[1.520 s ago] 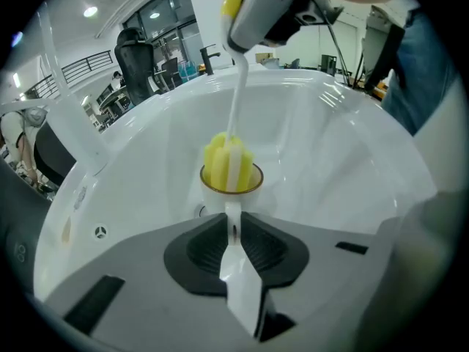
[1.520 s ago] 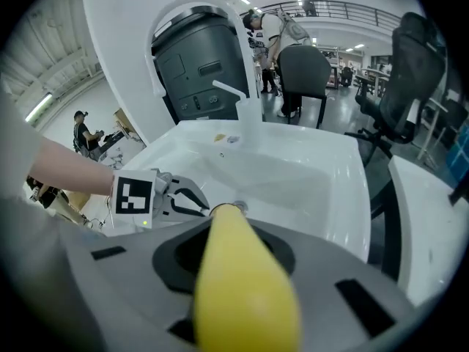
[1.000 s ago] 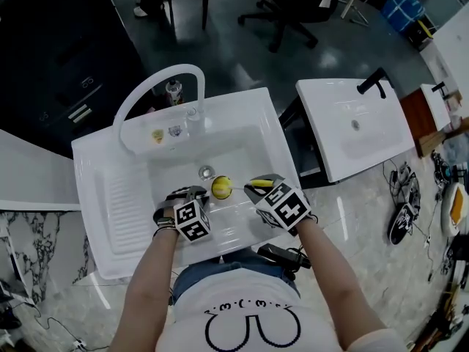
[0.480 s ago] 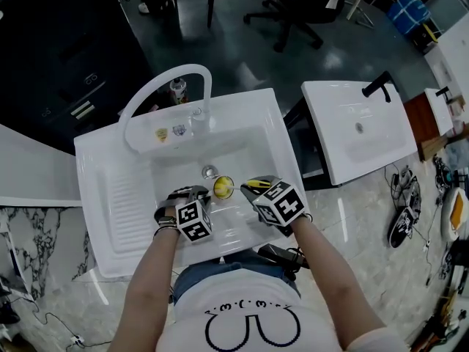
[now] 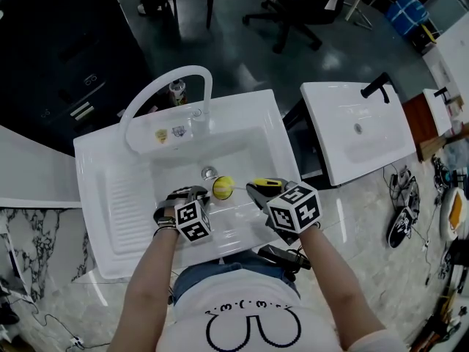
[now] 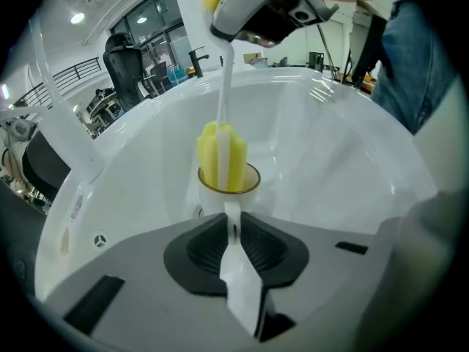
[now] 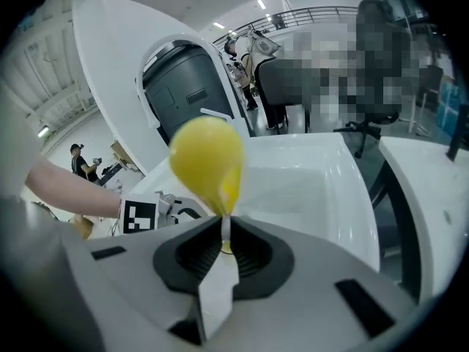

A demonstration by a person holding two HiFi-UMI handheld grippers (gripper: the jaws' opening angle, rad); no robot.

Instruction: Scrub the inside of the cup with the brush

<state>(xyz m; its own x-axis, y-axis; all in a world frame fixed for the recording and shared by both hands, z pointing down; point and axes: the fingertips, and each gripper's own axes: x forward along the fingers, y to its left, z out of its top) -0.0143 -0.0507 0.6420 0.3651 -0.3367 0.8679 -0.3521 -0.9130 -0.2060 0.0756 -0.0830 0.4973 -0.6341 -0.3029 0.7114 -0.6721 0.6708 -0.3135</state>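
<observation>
My left gripper (image 6: 233,229) is pinching the cup (image 6: 211,200) by its handle in the sink (image 5: 249,141). My right gripper (image 7: 222,235) is squeezing the brush (image 6: 222,156), which is poking its yellow head into the cup.

Forearms (image 5: 150,273) reach forward side by side. Left gripper (image 6: 233,227) jaws clamp the cup (image 6: 214,199) handle; right gripper (image 7: 222,245) jaws pinch the brush (image 7: 207,160) stem.
</observation>
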